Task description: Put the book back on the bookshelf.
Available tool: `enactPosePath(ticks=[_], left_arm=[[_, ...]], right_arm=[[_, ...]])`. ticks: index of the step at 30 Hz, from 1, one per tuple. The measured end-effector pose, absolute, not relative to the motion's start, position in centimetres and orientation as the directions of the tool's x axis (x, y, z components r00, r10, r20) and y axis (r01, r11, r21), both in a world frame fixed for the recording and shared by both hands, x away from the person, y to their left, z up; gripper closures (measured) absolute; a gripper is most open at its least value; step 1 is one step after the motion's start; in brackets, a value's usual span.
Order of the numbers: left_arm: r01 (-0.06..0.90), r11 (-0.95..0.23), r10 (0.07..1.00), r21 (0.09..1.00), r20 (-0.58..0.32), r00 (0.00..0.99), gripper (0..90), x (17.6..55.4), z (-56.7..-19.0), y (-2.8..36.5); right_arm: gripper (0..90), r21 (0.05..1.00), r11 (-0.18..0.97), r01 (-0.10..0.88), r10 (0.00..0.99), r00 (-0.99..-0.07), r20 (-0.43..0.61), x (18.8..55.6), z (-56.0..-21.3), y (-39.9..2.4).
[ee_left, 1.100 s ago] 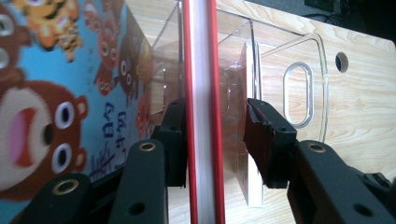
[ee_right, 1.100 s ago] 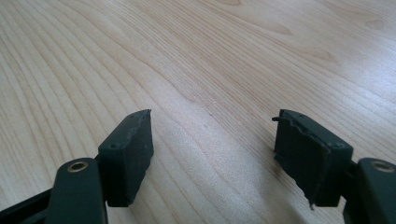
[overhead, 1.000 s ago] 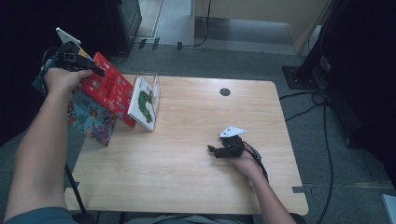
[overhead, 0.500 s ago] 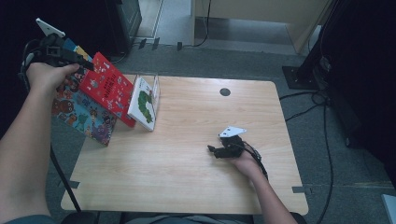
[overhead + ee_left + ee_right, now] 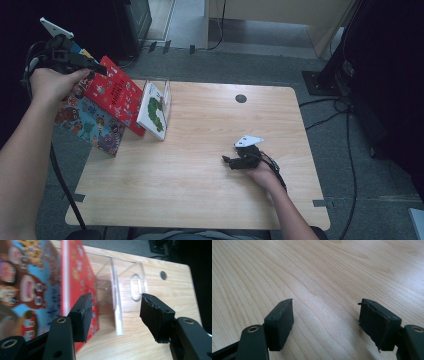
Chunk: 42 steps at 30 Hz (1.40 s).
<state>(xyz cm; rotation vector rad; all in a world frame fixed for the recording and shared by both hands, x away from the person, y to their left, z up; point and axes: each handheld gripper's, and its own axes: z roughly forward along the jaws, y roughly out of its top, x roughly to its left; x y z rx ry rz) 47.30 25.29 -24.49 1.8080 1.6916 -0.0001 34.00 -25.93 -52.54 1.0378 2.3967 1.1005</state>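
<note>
Worktop [image 5: 200, 190] under my tongs: pale wood-grain top, smooth, matt with a soft sheen. My left tongs [image 5: 116, 312]: black matt arms that look like plastic, brass-looking rivet rings, pads wrapped in crinkled black tape, rough and frayed at the edges. Right tongs [image 5: 325, 322]: same build, tape torn on the 3 o'clock pad. Red book [image 5: 116, 95]: glossy printed paper cover. Cartoon book [image 5: 90, 125] at its 8 o'clock: glossy printed cover too. Book stand [image 5: 117, 302]: clear hard plastic, smooth, shiny edges. Caterpillar book [image 5: 152, 112]: white paper cover, slight gloss.
</note>
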Motion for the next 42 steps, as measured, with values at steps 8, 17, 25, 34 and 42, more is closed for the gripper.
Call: enactPosePath(ticks=[8, 17, 25, 34, 42], left_arm=[[0.891, 0.001, 0.872, 0.454, -0.437, 0.221, 43.4, 45.8, -25.4, 23.4], [0.886, -0.047, 0.855, 0.462, -0.44, 0.275, 42.1, 44.1, -26.4, 21.6], [0.886, -0.056, 0.826, 0.46, -0.477, 0.3, 40.9, 42.2, -27.9, 20.3], [0.876, -0.106, 0.809, 0.47, -0.472, 0.351, 40.3, 39.9, -30.1, 18.5], [0.871, -0.154, 0.788, 0.466, -0.474, 0.393, 39.6, 38.2, -32.8, 17.0]], right_arm=[[26.4, 0.753, 0.446, 0.483, 0.72, -0.694, 0.019, 34.1, -52.5, -25.9], [25.0, 0.751, 0.45, 0.483, 0.715, -0.699, 0.021, 34.2, -52.6, -25.8], [24.2, 0.75, 0.456, 0.479, 0.709, -0.705, 0.019, 34.3, -52.6, -25.7], [23.7, 0.751, 0.458, 0.476, 0.706, -0.708, 0.018, 34.4, -52.6, -25.7], [23.5, 0.75, 0.459, 0.477, 0.705, -0.709, 0.018, 34.4, -52.6, -25.7]])
